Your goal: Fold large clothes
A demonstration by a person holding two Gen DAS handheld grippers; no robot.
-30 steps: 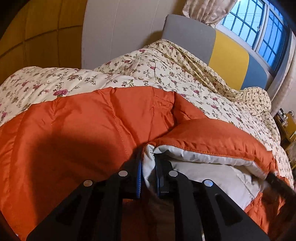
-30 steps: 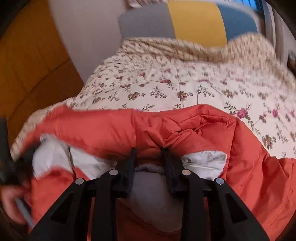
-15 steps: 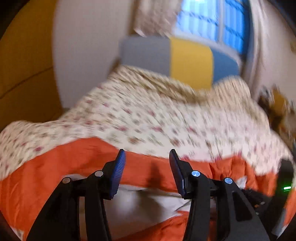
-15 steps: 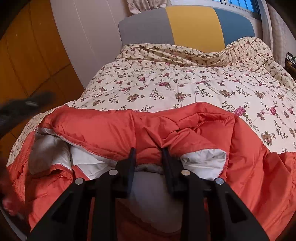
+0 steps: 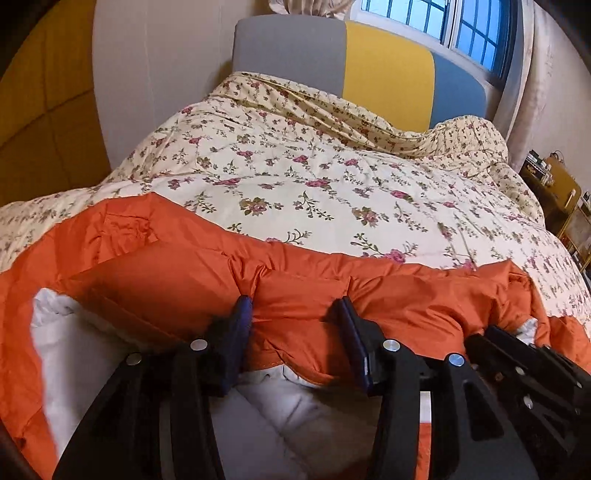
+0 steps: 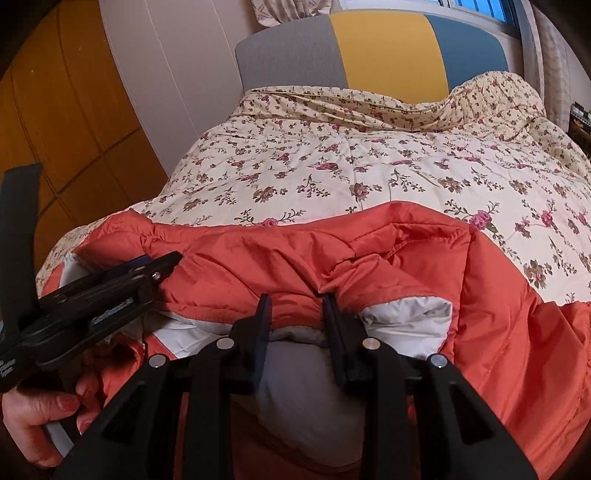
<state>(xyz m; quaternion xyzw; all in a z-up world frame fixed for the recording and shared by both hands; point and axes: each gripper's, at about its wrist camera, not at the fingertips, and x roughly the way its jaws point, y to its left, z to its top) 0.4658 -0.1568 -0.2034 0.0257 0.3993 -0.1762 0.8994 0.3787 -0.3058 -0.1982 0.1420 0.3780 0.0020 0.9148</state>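
On a floral-quilted bed (image 5: pixel 332 177), the right hand-held gripper (image 6: pixel 295 306) stays clamped on an orange padded jacket's (image 5: pixel 177 266) fold, anchoring it; the left hand-held gripper's (image 5: pixel 293 314) jaws are opening around the fabric, seemingly not pinching.

A cream floral quilted bedspread (image 5: pixel 332 177) covers the bed below a grey, yellow and blue padded headboard (image 6: pixel 369 48); a barred window (image 5: pixel 443 22) stands above, and what looks like a yellow cabinet (image 5: pixel 557 192) stands right.

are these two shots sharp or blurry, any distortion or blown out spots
Left wrist view: mostly sharp, fisheye bends the headboard, dark corners, window bright but not blown out. Right wrist view: also sharp, orange jacket and floral quilt evenly lit, same barrel curve, no glare.
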